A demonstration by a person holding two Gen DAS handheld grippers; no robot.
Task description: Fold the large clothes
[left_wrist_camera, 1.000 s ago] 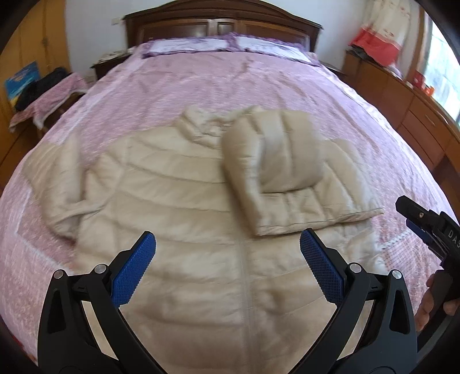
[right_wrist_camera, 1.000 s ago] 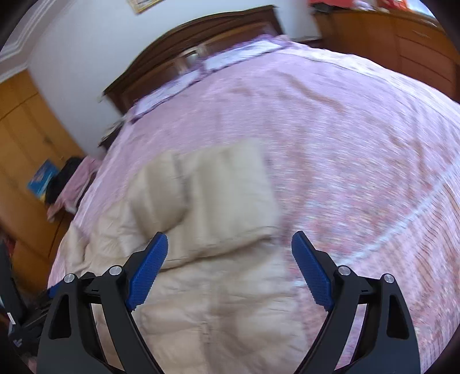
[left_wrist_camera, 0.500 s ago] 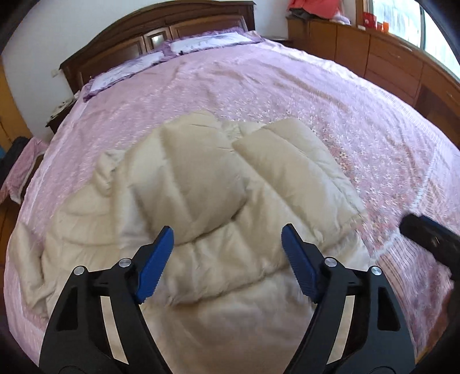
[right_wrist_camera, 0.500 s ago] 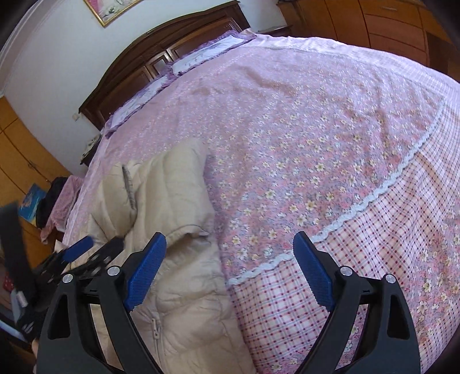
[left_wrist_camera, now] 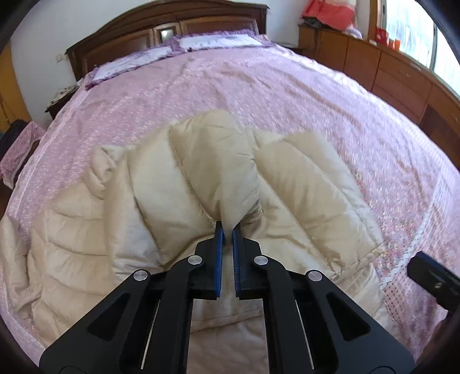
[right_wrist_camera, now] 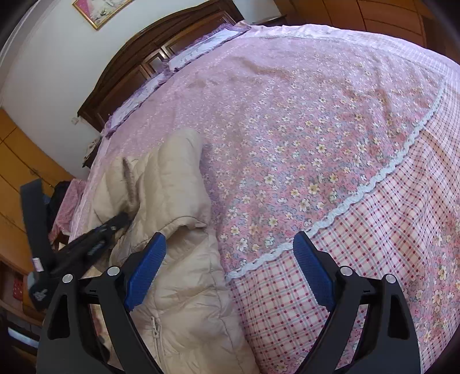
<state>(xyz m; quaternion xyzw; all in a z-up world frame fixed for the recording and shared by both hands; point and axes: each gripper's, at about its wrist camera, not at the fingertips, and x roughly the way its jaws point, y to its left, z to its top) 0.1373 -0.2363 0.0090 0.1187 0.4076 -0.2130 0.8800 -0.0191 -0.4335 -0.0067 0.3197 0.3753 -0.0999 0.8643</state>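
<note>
A beige puffer jacket [left_wrist_camera: 95, 230] lies on the pink bed, front up, its zipper [right_wrist_camera: 155, 325] showing near me. Both sleeves are folded in over the chest. My left gripper [left_wrist_camera: 227, 228] is over the middle of the jacket with its jaws closing to a narrow slit, and the pads pinch the end of the folded left sleeve [left_wrist_camera: 212, 161]. In the right wrist view the left gripper [right_wrist_camera: 122, 219] reaches in from the left onto the jacket [right_wrist_camera: 178, 201]. My right gripper [right_wrist_camera: 229, 238] stands open over the jacket's right edge and the bedspread, holding nothing.
The pink floral bedspread [left_wrist_camera: 287, 95] has a checked border with white lace trim [right_wrist_camera: 359, 192]. Pillows [left_wrist_camera: 201, 43] and a dark wooden headboard [left_wrist_camera: 172, 26] are at the far end. Wooden drawers [left_wrist_camera: 396, 72] line the right side, and a cloth-covered stand [left_wrist_camera: 20, 143] is left.
The left gripper moved in over the jacket and its jaws went from wide open to shut on the sleeve, which now lies folded across the chest. The right gripper sank a little, still open.
</note>
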